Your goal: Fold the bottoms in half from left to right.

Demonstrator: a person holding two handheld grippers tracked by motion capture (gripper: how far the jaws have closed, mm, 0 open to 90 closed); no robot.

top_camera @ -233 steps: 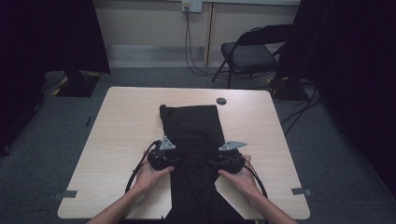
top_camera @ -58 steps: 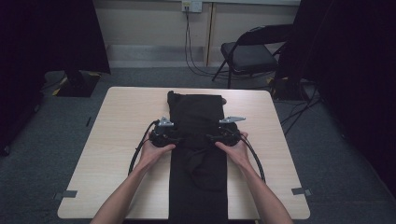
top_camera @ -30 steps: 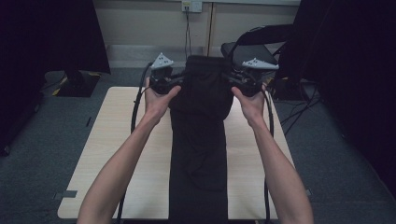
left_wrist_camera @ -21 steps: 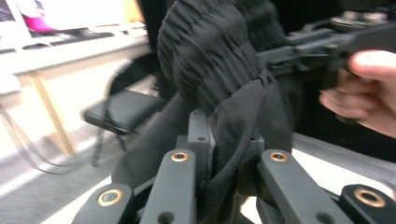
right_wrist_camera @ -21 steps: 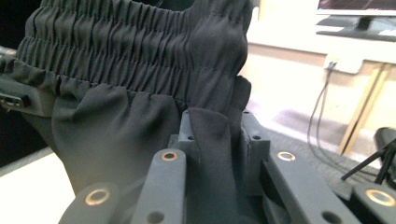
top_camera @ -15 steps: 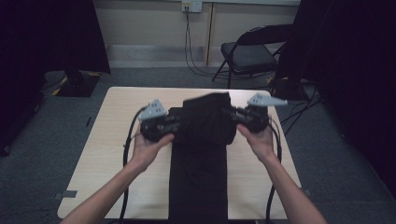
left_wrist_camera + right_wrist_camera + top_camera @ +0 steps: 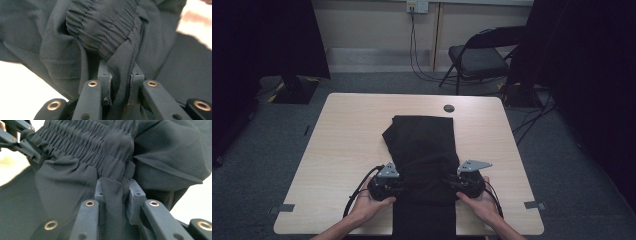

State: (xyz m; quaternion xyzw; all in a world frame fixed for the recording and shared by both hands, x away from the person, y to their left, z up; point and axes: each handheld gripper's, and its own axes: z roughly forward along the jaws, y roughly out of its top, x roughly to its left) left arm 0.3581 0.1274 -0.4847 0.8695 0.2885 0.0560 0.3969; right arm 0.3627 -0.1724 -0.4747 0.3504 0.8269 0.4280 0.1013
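On the left of the high view, the left hand (image 7: 368, 207) rests low on the near part of the table (image 7: 347, 145), holding the left gripper (image 7: 398, 187) against the left edge of the black trousers (image 7: 424, 150). In the left gripper view its two dark jaws stand only a little apart, with a bunched fold of the black cloth caught between them just below the gathered elastic waistband (image 7: 102, 27); the jaws have just been opening slightly, yet the cloth sits pinched in the narrow gap.

The trousers lie along the middle of the table, folded over on themselves, with the far edge near a small round dark disc (image 7: 449, 108) and the near end hanging off the table edge between the person's forearms.

On the right, the right hand (image 7: 482, 204) holds the right gripper (image 7: 452, 185) against the right edge of the cloth, level with the left one. In the right gripper view its jaws are likewise nearly together and clamp a fold of cloth right under the waistband (image 7: 82, 143), which stretches away towards the other gripper (image 7: 22, 142) at the upper left

Beyond the table a folding chair (image 7: 482, 55) stands on the grey floor
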